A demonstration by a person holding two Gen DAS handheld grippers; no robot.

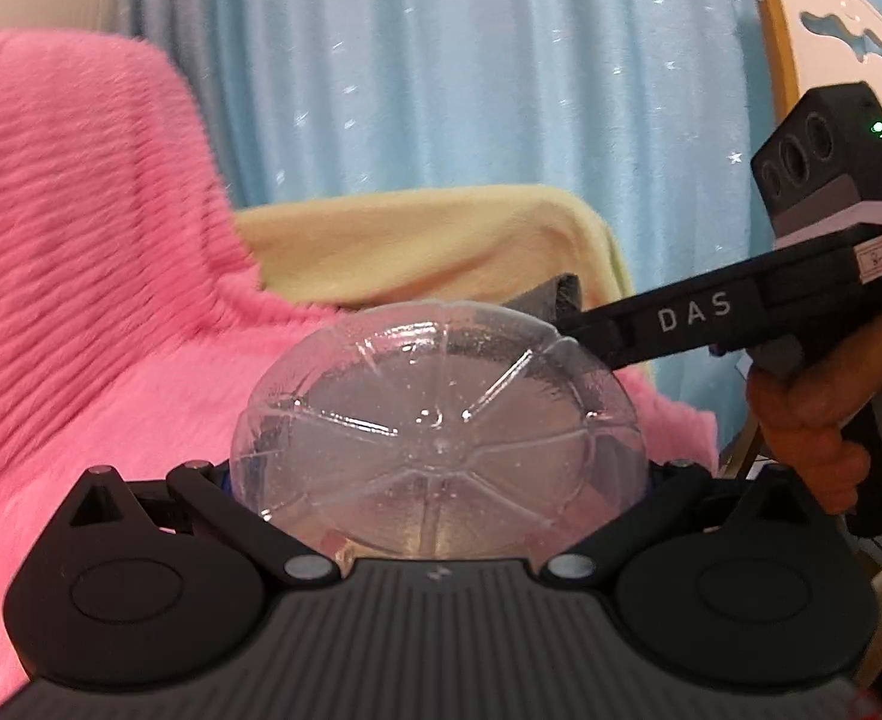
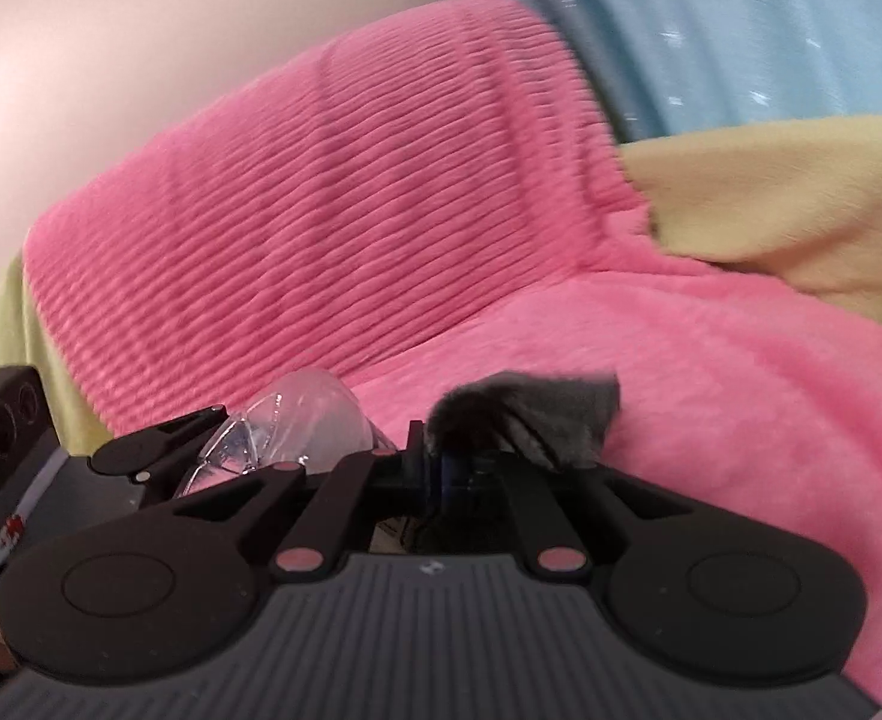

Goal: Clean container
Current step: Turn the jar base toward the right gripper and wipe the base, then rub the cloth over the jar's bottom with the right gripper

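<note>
A clear plastic container point(image 1: 435, 426) with a ribbed, petal-shaped bottom fills the middle of the left wrist view. My left gripper point(image 1: 438, 471) is shut on it, and its fingertips are hidden behind the plastic. From the right comes my right gripper point(image 1: 567, 315), shut on a dark grey cloth point(image 1: 552, 294) that touches the container's far upper rim. In the right wrist view the grey cloth point(image 2: 537, 414) bunches out of the right gripper point(image 2: 441, 462). The container point(image 2: 297, 426) sits just left of it, clamped in the left gripper's black fingers point(image 2: 159, 441).
A pink fleece blanket point(image 1: 81, 276) covers a sofa behind and below the container. A pale yellow blanket point(image 1: 429, 246) lies beside it. A blue curtain point(image 1: 471, 72) hangs at the back. A white chair back point(image 1: 831, 42) stands at the right. A hand point(image 1: 813, 420) holds the right gripper's handle.
</note>
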